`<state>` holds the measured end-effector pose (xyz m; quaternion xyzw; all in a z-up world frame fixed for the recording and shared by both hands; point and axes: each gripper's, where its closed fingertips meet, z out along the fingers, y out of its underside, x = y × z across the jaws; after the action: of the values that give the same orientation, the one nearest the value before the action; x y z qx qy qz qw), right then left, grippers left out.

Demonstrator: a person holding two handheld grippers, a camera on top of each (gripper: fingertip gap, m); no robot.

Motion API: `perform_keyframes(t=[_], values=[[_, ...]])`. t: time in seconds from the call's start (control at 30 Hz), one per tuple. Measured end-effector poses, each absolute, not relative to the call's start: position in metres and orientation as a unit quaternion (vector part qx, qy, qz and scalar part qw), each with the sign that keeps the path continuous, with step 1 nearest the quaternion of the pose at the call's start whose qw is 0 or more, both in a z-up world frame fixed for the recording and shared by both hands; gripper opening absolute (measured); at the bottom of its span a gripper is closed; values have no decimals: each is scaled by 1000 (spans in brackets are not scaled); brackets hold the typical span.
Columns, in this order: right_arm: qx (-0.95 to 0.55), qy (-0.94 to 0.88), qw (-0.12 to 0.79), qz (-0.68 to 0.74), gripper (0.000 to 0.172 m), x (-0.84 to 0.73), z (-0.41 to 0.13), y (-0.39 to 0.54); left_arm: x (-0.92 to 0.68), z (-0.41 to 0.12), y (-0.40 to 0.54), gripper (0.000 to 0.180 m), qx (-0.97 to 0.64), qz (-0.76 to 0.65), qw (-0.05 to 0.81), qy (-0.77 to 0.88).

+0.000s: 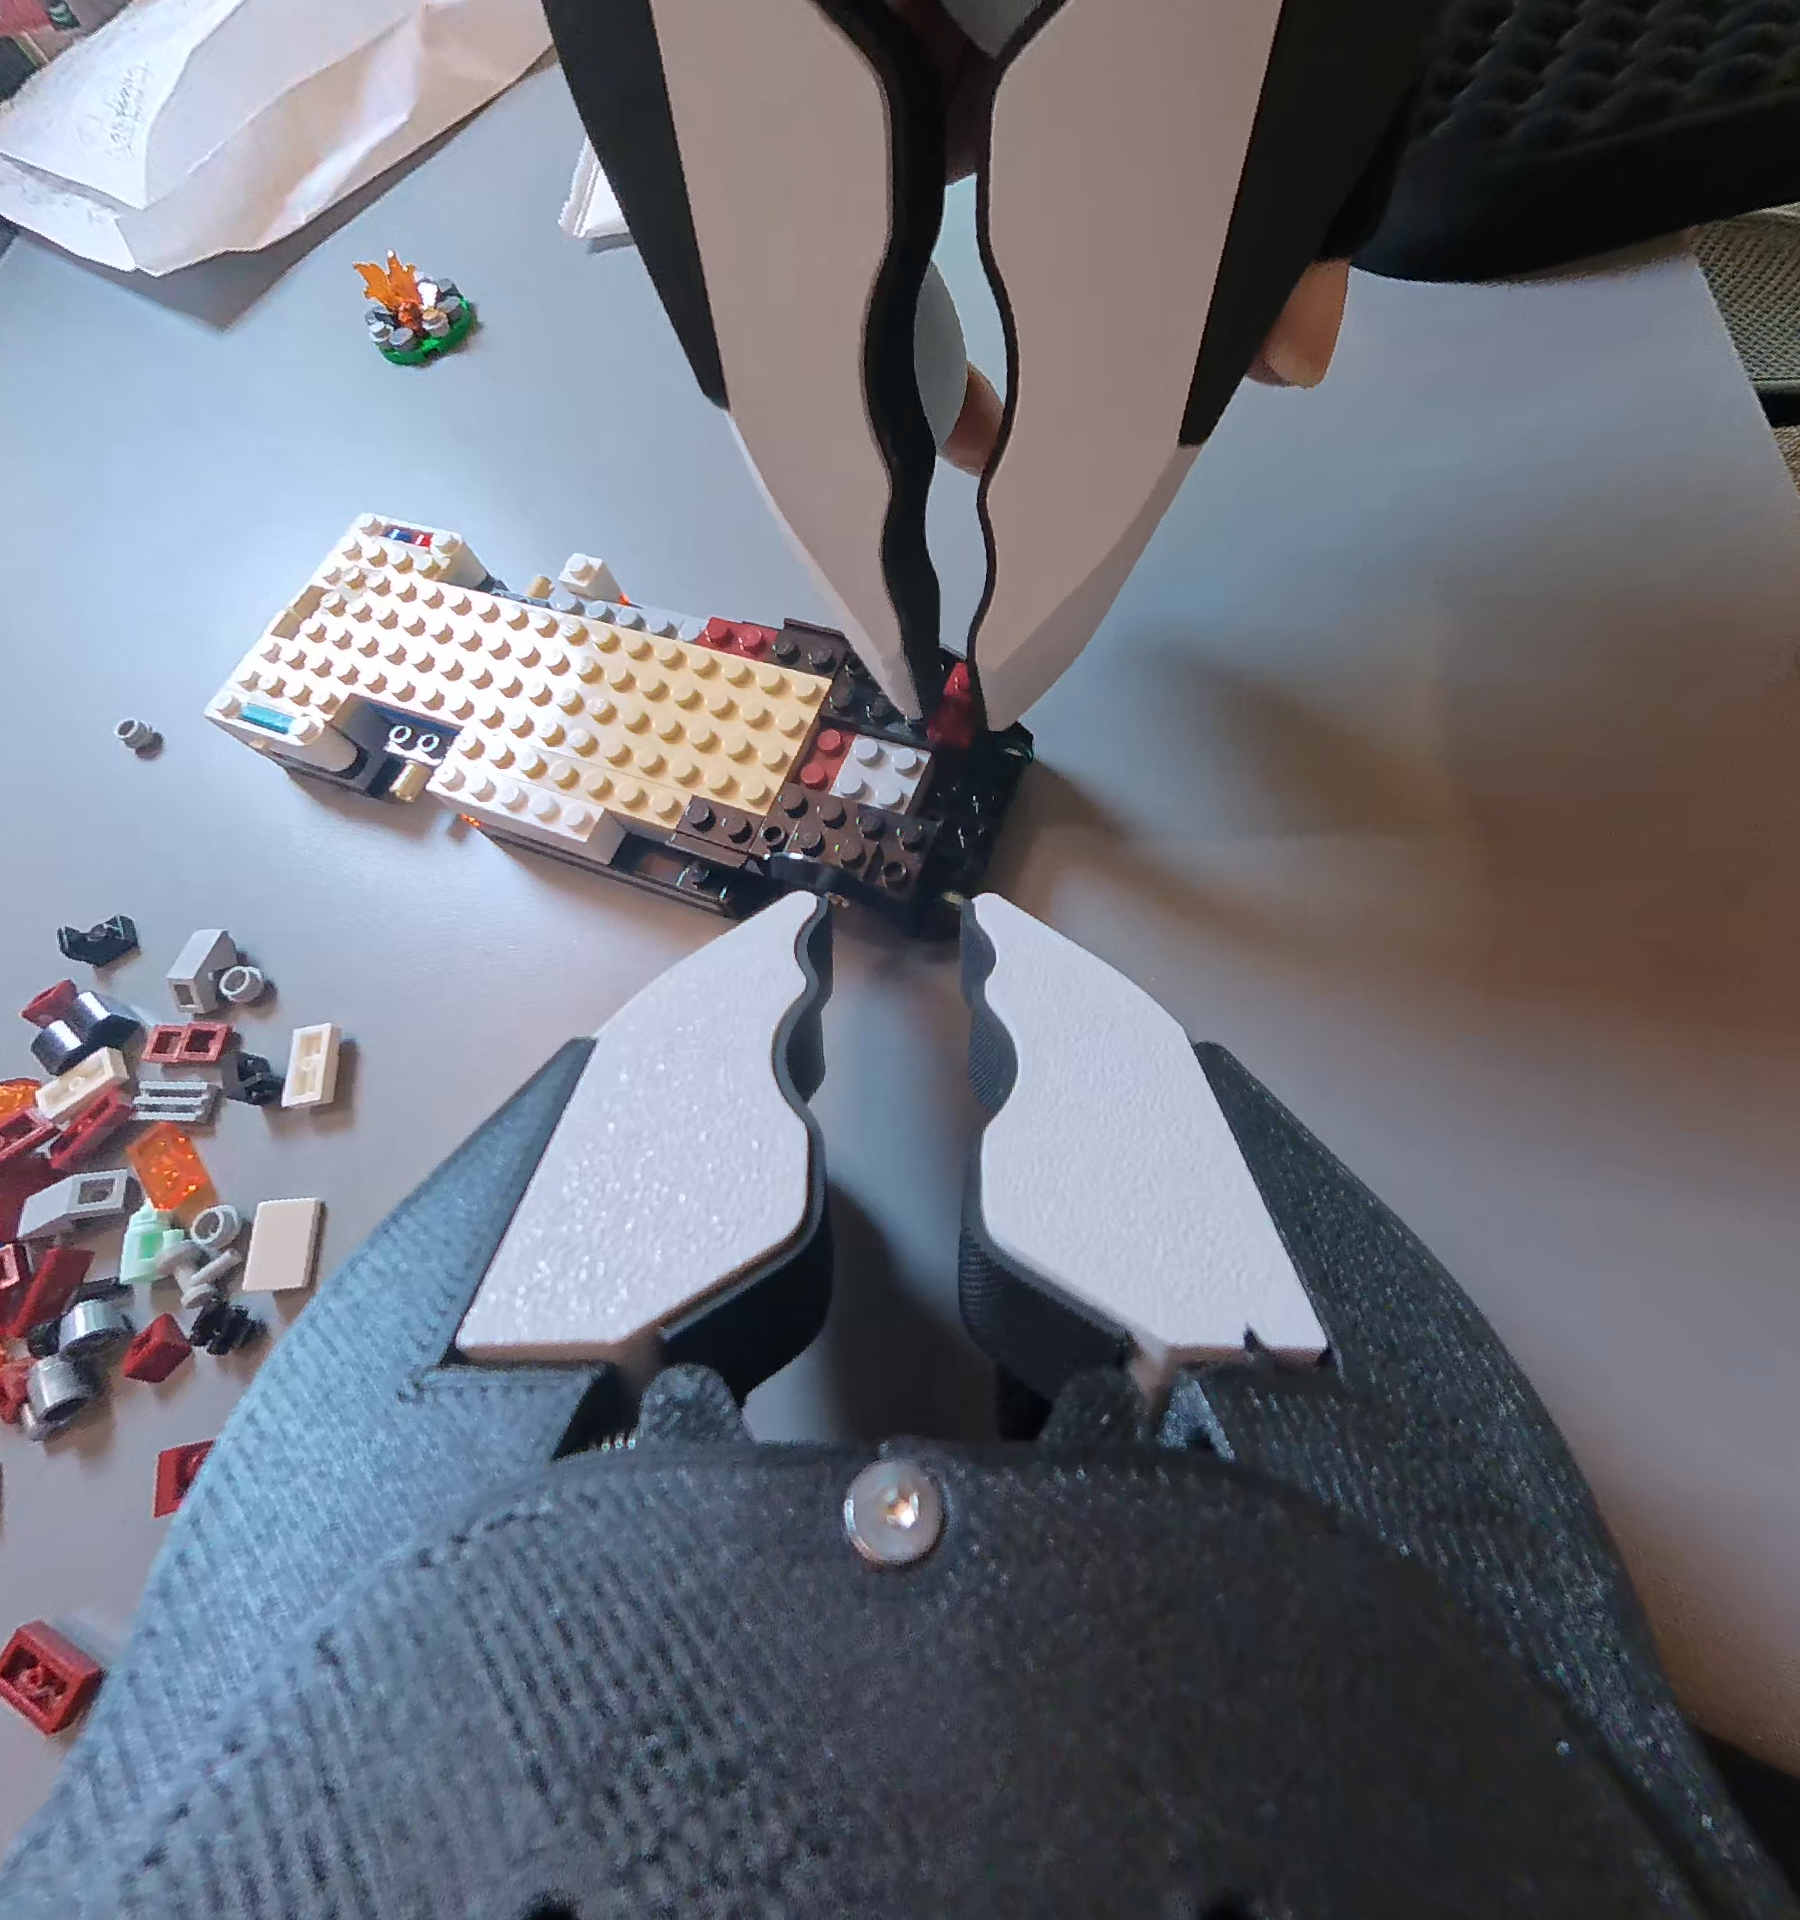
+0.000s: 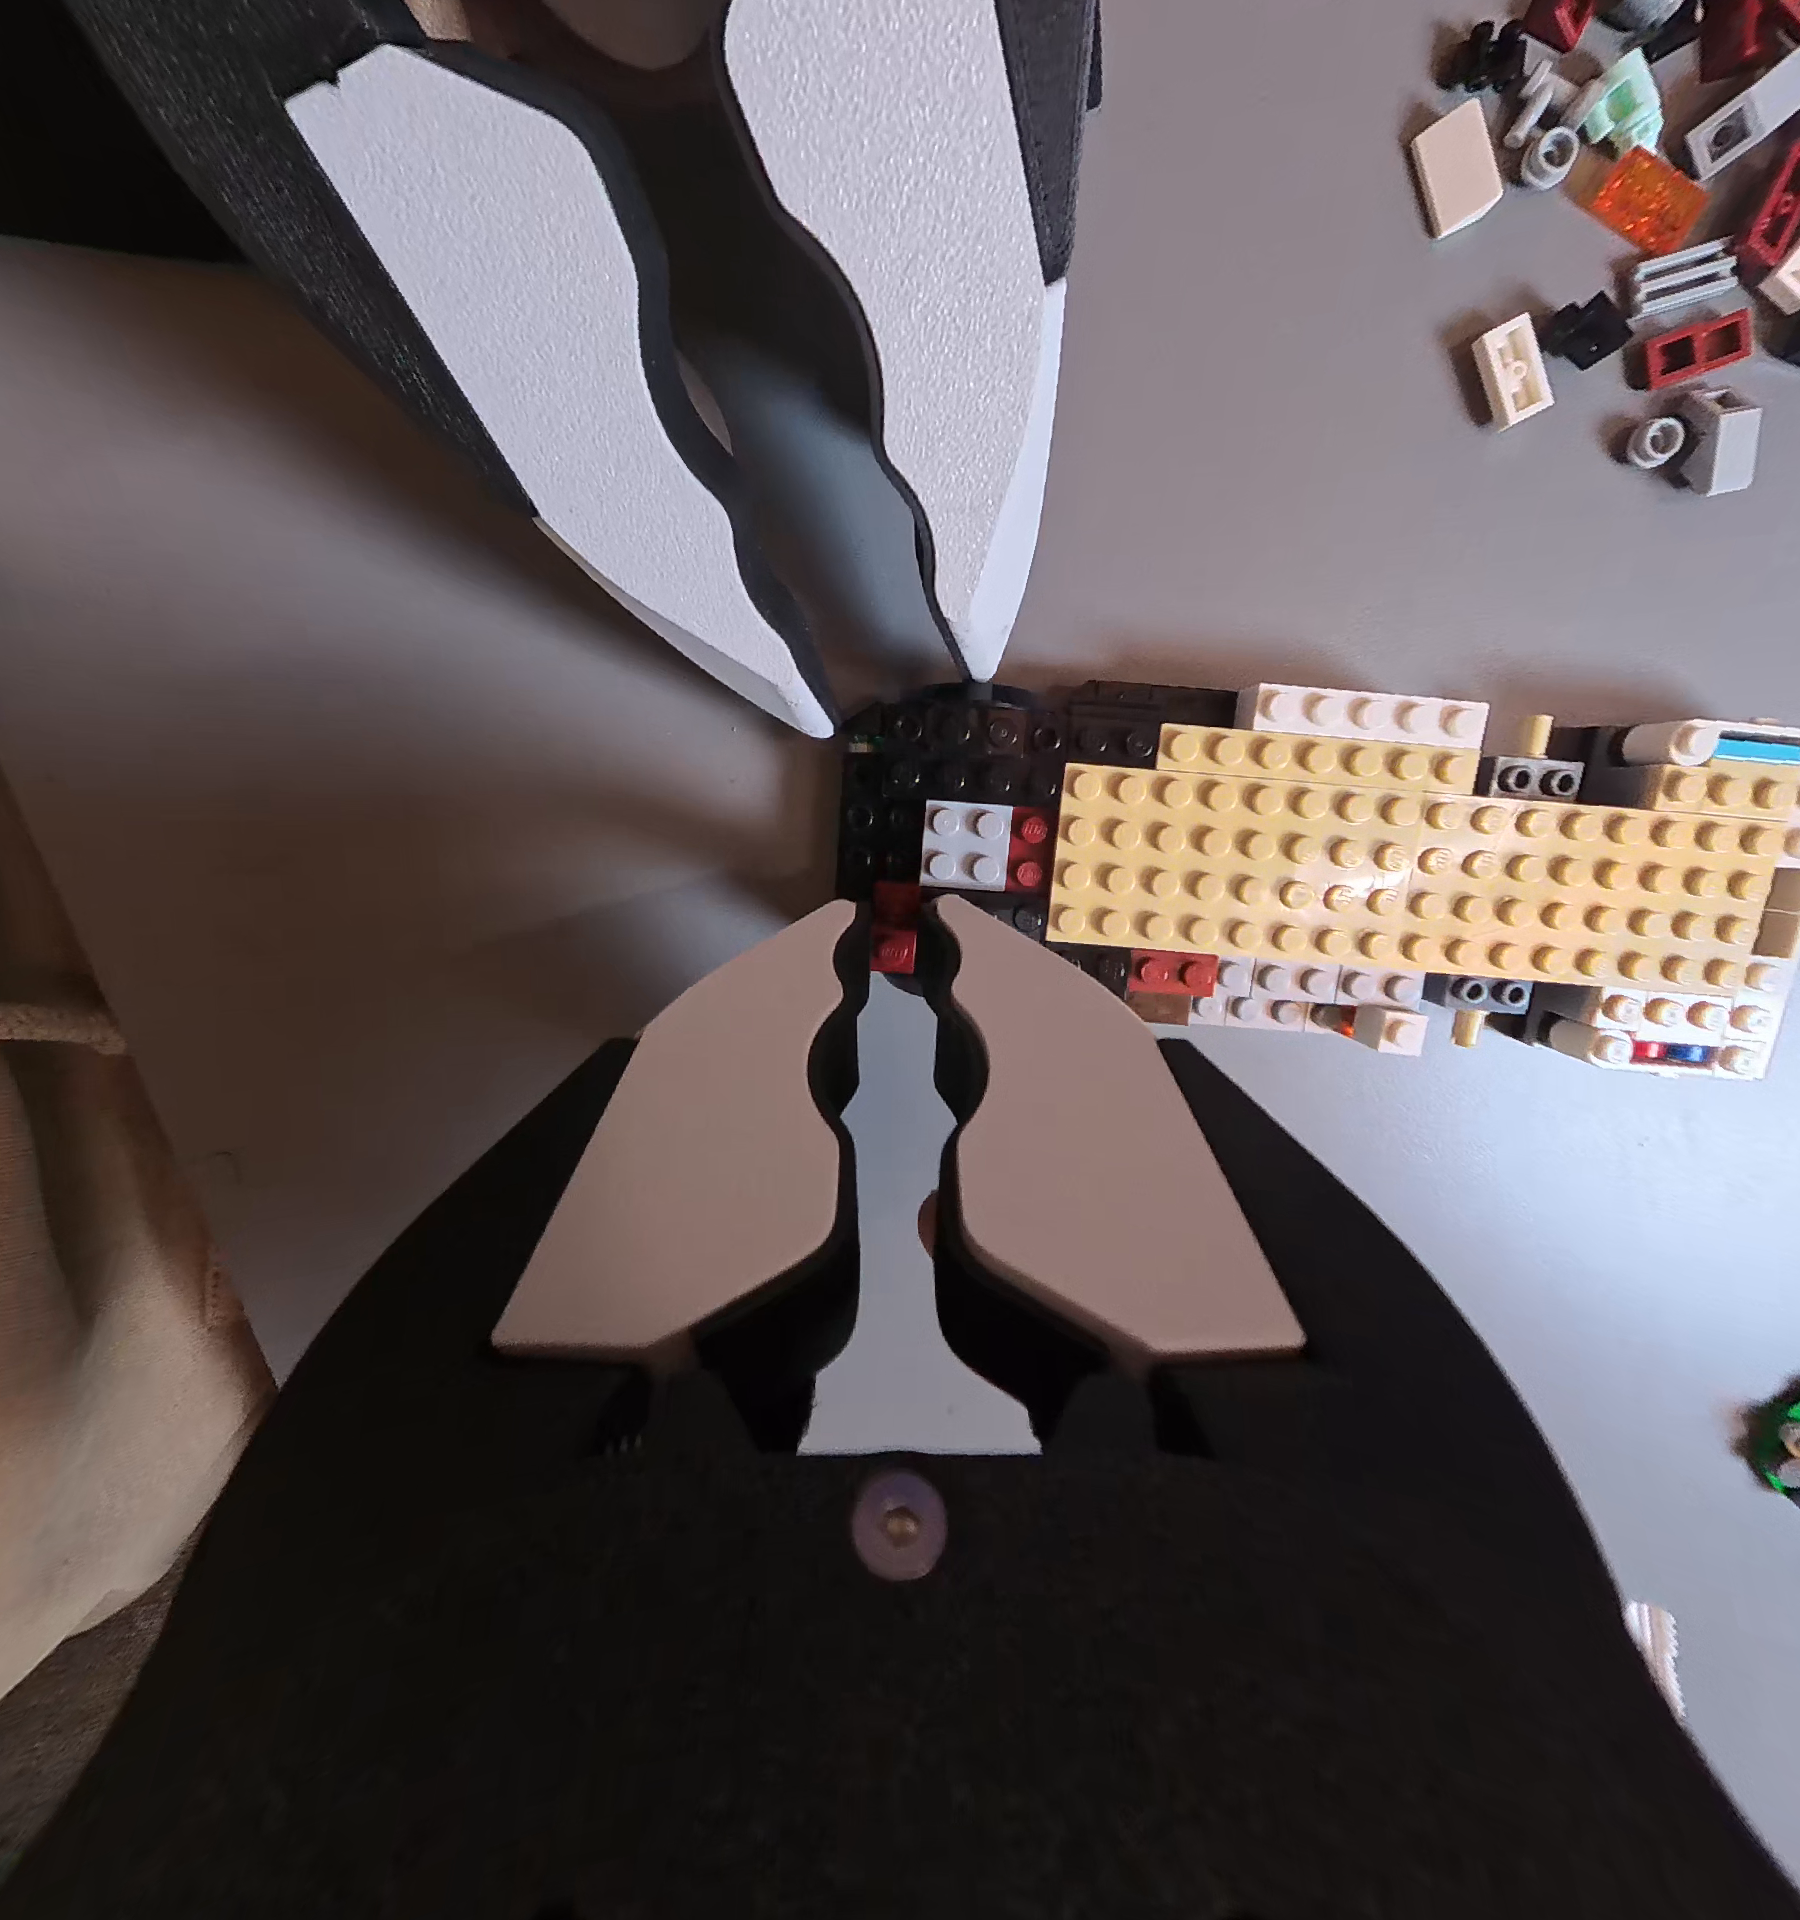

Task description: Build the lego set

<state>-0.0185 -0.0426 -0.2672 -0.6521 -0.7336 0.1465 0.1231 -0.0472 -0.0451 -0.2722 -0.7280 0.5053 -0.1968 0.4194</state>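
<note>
A long brick build [image 2: 1395, 862] lies on the table [image 1: 1395, 831], its black end between both tools. The right tool [image 2: 896, 920] pinches a dark red brick [image 2: 894, 940] at that end, seemingly not pressed home. The left tool [image 1: 896, 914] braces the end, its fingertips touching it. Loose bricks [image 1: 75, 1195] lie at 9 o'clock.

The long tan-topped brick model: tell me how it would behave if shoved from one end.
The brick model would probably slide flat across the smooth grey table rather than tip, being low and wide. It looks rigid, though small edge pieces might pop off. Unlikely to roll.
</note>
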Motion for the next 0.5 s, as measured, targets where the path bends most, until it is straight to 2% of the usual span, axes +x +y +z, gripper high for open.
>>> perform_keyframes(t=[0.3, 0.5], values=[[-648, -735, 133, 150, 13, -18, -260, -42, -48, -272, -45, 23, -729, -198, 418, 505], [-644, -734, 152, 154, 4, -20, -261, -43, -48, -273, -45, 23, -729, -198, 417, 505]])
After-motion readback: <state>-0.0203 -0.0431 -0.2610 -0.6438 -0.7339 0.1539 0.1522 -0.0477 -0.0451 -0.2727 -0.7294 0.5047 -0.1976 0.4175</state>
